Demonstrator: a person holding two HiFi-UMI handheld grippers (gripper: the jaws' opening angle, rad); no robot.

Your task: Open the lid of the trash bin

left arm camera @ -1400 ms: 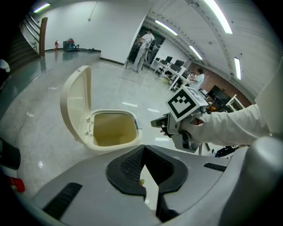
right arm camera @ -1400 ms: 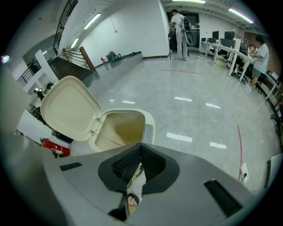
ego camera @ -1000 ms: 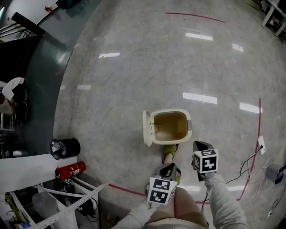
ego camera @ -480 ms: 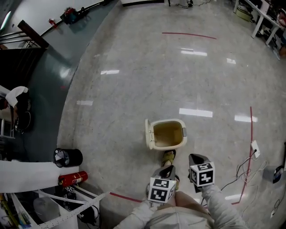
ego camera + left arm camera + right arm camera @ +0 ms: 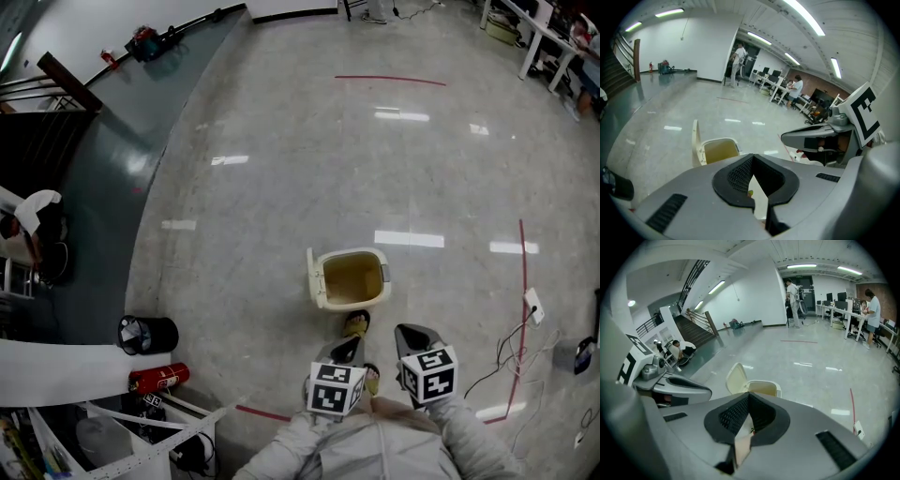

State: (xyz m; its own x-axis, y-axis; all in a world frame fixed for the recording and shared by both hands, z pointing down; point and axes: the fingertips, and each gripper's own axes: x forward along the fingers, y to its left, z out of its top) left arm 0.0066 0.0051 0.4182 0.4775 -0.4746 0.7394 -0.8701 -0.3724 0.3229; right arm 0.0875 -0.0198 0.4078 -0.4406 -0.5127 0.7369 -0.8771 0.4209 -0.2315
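Observation:
A cream trash bin (image 5: 354,279) stands on the floor with its lid (image 5: 313,278) swung up on its left side, so the brownish inside shows. A foot in a sandal (image 5: 355,324) rests at the bin's near edge. My left gripper (image 5: 349,351) and right gripper (image 5: 412,337) hover close to my body, short of the bin, touching nothing. Both are shut and empty. In the left gripper view the bin (image 5: 719,149) and upright lid (image 5: 696,143) lie beyond the left gripper (image 5: 752,159). From the right gripper (image 5: 749,395) the bin (image 5: 763,389) and lid (image 5: 736,379) sit just ahead.
A black bucket (image 5: 147,334) and a red fire extinguisher (image 5: 159,378) lie at the lower left beside a white rack (image 5: 141,412). Red tape lines (image 5: 520,309) and a cabled floor socket (image 5: 532,305) are at right. A dark stair area (image 5: 56,169) runs along the left; people stand far off.
The view has lifted and pulled back, so the bin looks smaller and farther. Both grippers drew in toward my body. The lid stays up.

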